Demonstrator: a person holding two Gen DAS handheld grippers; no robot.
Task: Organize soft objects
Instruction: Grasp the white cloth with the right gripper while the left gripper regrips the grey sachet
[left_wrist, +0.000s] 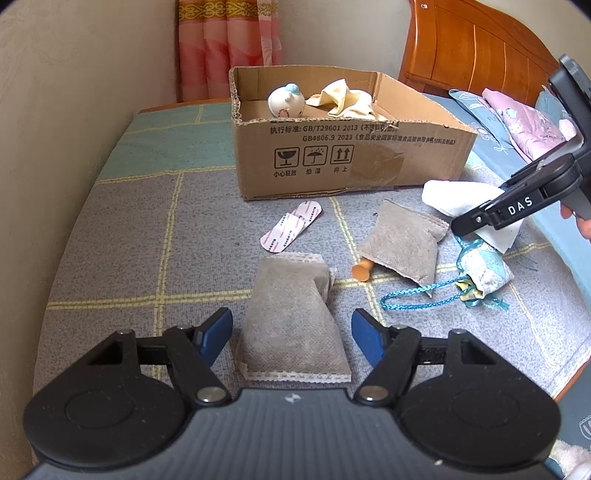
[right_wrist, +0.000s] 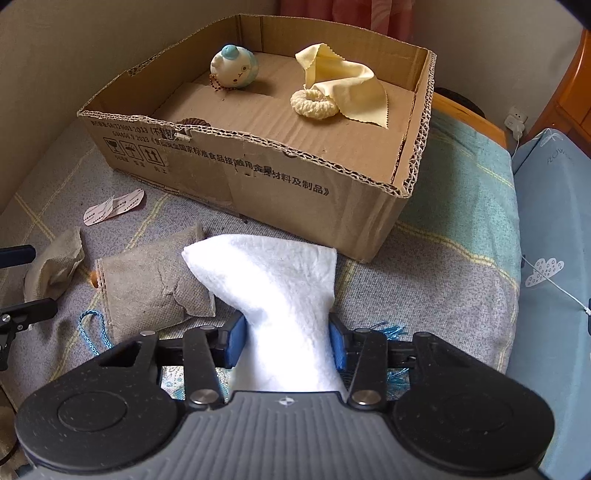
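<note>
My right gripper (right_wrist: 288, 336) is shut on a white fluffy cloth (right_wrist: 280, 280), whose loose end stands up in front of the open cardboard box (right_wrist: 258, 177). Both blue pads press into the cloth. The box holds a round plush toy (right_wrist: 234, 66), a yellow cloth (right_wrist: 343, 85) and a cream scrunchie (right_wrist: 314, 105). My left gripper (left_wrist: 291, 325) is open around a grey fabric sachet (left_wrist: 288, 291) on the bed, its pads clear of the sachet's sides. A second grey sachet (left_wrist: 402, 240) lies to the right, beside the white cloth (left_wrist: 458, 197).
Two pink plasters (left_wrist: 291, 225), a small orange piece (left_wrist: 362, 271) and a blue patterned drawstring pouch (left_wrist: 480, 269) lie on the checked bedspread (left_wrist: 129, 240). A wall runs along the left. A wooden headboard (left_wrist: 480, 48) and pillows (left_wrist: 517, 122) are at the back right.
</note>
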